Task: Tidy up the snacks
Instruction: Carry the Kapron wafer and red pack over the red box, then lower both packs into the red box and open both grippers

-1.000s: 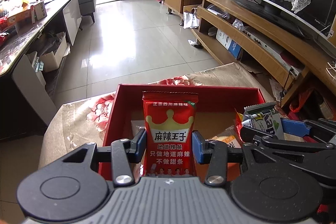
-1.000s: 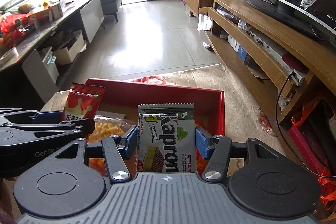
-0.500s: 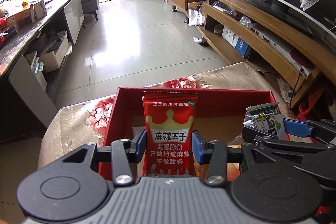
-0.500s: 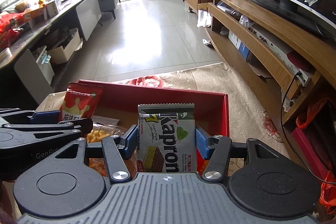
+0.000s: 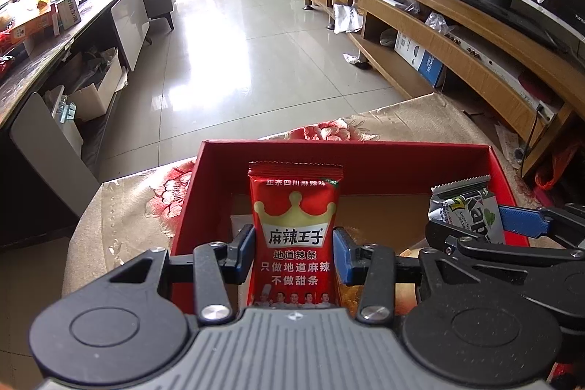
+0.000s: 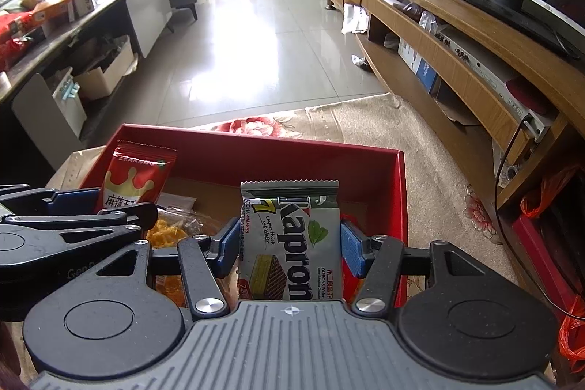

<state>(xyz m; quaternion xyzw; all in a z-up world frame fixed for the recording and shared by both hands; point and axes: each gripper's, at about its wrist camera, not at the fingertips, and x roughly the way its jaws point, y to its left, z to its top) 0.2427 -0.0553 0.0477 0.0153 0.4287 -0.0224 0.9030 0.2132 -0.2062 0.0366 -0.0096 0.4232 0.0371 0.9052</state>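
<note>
Holding both light, crinkly packets mid-body: my left gripper (image 5: 294,253) clamps the spicy strip packet (image 5: 294,233), my right gripper (image 6: 290,249) clamps the wafer packet (image 6: 290,240), above the red box (image 6: 292,154).

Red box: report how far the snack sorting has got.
Done: the red box already holds a bag of yellow snacks. In hand: the left tool grips a red spicy-strip packet, the right tool a Kapron wafer packet, both held over the box. Left: setting both packets down inside.

Each tool (image 5: 294,249) (image 6: 289,245) has black linkage arms; blue ribbed fingertips (image 6: 353,253); silver screws; grey ridged base.
</note>
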